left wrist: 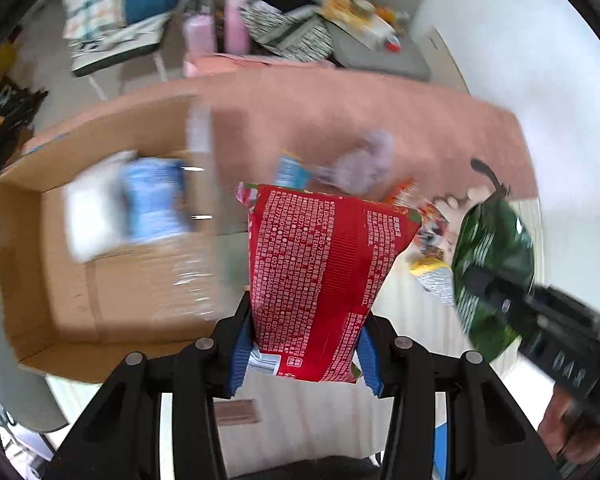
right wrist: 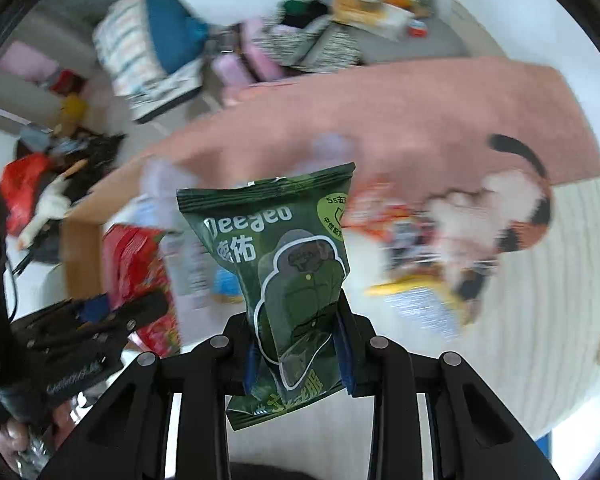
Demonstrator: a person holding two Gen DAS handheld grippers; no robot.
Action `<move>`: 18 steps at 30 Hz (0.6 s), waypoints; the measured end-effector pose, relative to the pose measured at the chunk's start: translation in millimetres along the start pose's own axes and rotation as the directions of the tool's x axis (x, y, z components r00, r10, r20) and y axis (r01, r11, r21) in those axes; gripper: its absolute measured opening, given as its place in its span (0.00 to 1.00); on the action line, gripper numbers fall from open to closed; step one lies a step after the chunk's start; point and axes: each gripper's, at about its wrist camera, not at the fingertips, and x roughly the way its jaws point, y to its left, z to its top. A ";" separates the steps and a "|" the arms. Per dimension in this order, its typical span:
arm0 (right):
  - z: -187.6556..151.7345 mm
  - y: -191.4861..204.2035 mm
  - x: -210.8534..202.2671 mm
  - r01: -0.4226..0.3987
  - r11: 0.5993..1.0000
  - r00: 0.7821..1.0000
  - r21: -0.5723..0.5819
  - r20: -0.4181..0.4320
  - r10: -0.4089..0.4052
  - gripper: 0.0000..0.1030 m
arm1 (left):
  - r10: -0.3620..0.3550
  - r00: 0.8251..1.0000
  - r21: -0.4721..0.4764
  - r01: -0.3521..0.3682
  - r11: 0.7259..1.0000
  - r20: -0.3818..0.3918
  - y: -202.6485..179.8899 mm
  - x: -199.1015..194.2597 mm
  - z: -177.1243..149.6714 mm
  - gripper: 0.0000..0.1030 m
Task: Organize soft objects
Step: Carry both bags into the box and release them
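Note:
My left gripper (left wrist: 305,320) is shut on a red soft packet (left wrist: 324,268) and holds it upright in the air, just right of an open cardboard box (left wrist: 100,280). The box holds a white and a blue soft pack (left wrist: 152,200). My right gripper (right wrist: 298,336) is shut on a green soft packet (right wrist: 284,264), also lifted. The green packet shows in the left wrist view (left wrist: 492,264) at the right, and the red packet shows in the right wrist view (right wrist: 140,268) at the left. Several more packets (right wrist: 412,248) lie blurred on the white surface beyond.
A pink mat (left wrist: 360,120) lies behind the box and packets. A plush toy (right wrist: 512,208) with orange and black lies on the right. Chairs, cushions and cluttered bags (left wrist: 292,20) stand at the back. The scene is motion-blurred.

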 end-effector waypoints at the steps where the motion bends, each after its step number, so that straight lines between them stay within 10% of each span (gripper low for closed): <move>1: -3.8 26.3 -1.9 -0.016 1.000 1.000 -0.026 0.000 0.016 0.32 | 0.009 1.000 -0.023 -0.008 1.000 0.014 22.5 -13.8 -3.1 0.41; 10: -30.1 190.5 56.7 -0.018 0.991 0.997 -0.131 -0.081 0.007 0.32 | 0.145 0.989 -0.184 -0.139 0.973 0.015 178.4 -33.9 11.2 0.41; 18: -34.8 232.6 133.8 0.081 0.991 0.982 -0.108 -0.161 -0.098 0.32 | 0.179 0.980 -0.210 -0.194 0.958 -0.090 263.3 18.0 51.8 0.41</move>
